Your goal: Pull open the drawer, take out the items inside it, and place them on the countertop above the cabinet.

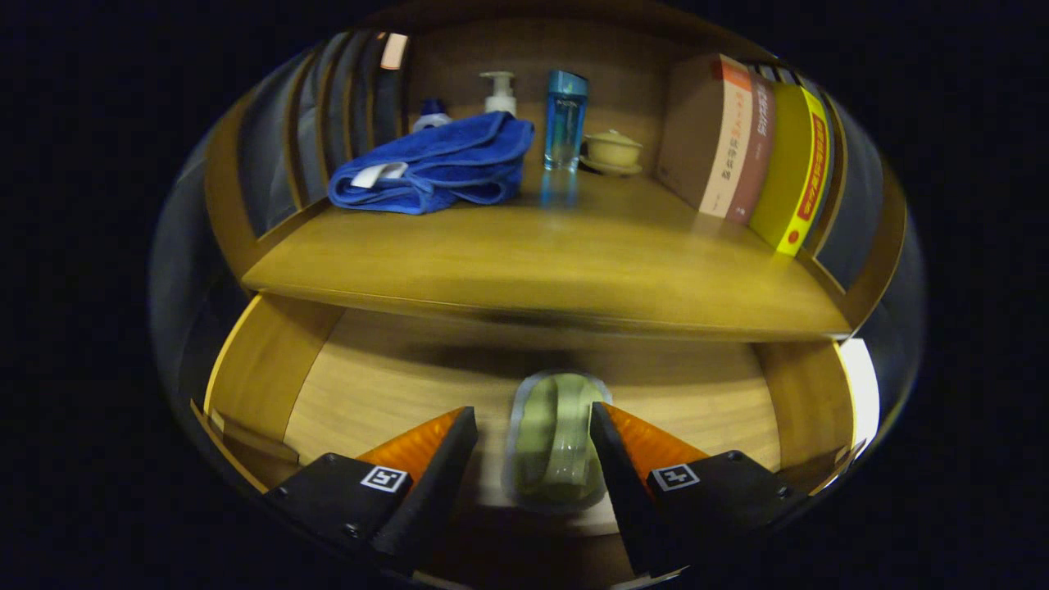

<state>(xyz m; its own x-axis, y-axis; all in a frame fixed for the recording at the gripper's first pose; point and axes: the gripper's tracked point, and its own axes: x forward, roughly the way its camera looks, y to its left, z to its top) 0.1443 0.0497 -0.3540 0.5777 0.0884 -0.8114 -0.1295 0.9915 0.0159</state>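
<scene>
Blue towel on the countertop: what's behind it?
Behind the blue towel, a white pump bottle and a blue-capped bottle poke up; their lower parts are covered. The gripper straddles the green item in the drawer.

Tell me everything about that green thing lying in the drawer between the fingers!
The green item in a clear wrapper looks like a roll or band of pale green stuff sealed in see-through plastic; what it is exactly is hard to tell. It lies flat on the light wooden floor of the open drawer, lengthwise between the fingers of the gripper. The right finger sits at its edge; the left one stands apart, so it is not gripped.
</scene>
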